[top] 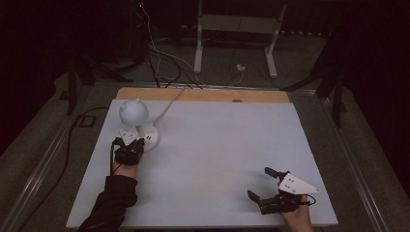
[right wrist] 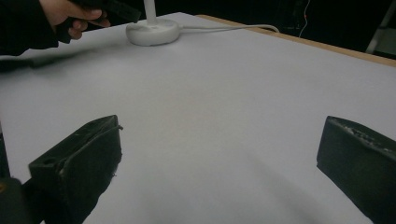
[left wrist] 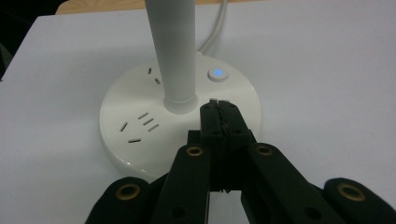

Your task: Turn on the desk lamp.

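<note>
A white desk lamp with a round head [top: 134, 112] stands on its round base [top: 149, 137] at the table's far left. The base [left wrist: 140, 121] carries socket slots and a blue-lit button [left wrist: 216, 73] beside the upright stem [left wrist: 173, 51]. My left gripper [top: 135, 143] is shut with nothing between its jaws; its tips [left wrist: 219, 105] sit over the base, just beside the stem's foot. My right gripper [top: 258, 182] is wide open over bare table at the near right, with empty table between its jaws [right wrist: 219, 149]. Far off stand the lamp base [right wrist: 152, 31] and the other hand [right wrist: 70, 14].
The white tabletop [top: 217, 145] has a wooden strip [top: 203, 94] along its far edge. The lamp's white cable [top: 169, 104] runs off the back edge to the floor. A white metal stand [top: 237, 34] and loose cables lie beyond the table.
</note>
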